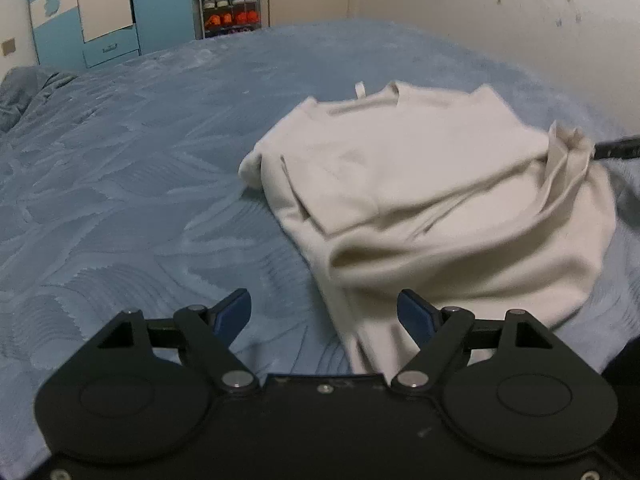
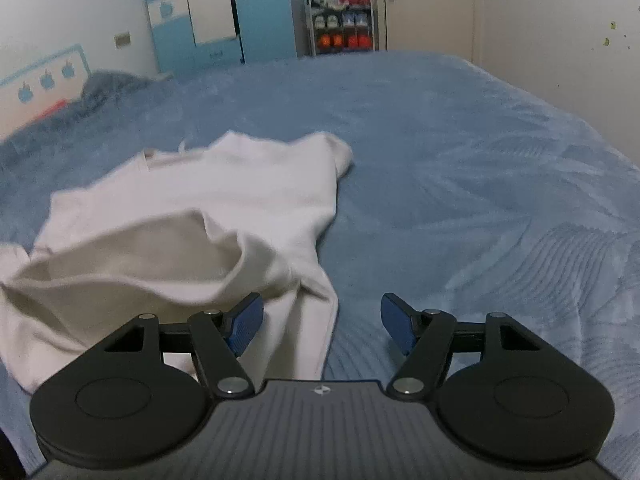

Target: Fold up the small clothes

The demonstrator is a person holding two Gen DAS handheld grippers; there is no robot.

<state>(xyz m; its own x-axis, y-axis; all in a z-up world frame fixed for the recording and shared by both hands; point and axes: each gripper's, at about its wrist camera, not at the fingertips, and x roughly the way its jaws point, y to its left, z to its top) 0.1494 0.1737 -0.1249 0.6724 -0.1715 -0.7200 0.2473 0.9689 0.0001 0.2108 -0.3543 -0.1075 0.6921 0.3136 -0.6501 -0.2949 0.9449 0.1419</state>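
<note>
A cream top lies rumpled on the blue bedspread, right of centre in the left wrist view. Its collar and a small white tag point away from me. My left gripper is open just short of the near hem, with nothing between its blue pads. In the right wrist view the same cream top fills the left half, its near part bulging up in a loose fold. My right gripper is open over the top's near right corner, the left pad above cloth, the right pad over the bedspread.
The bed runs far ahead. A crumpled blue blanket lies at its far left. Beyond stand a blue and white wardrobe, a shoe rack and a cream wall on the right. A dark object pokes in beside the top.
</note>
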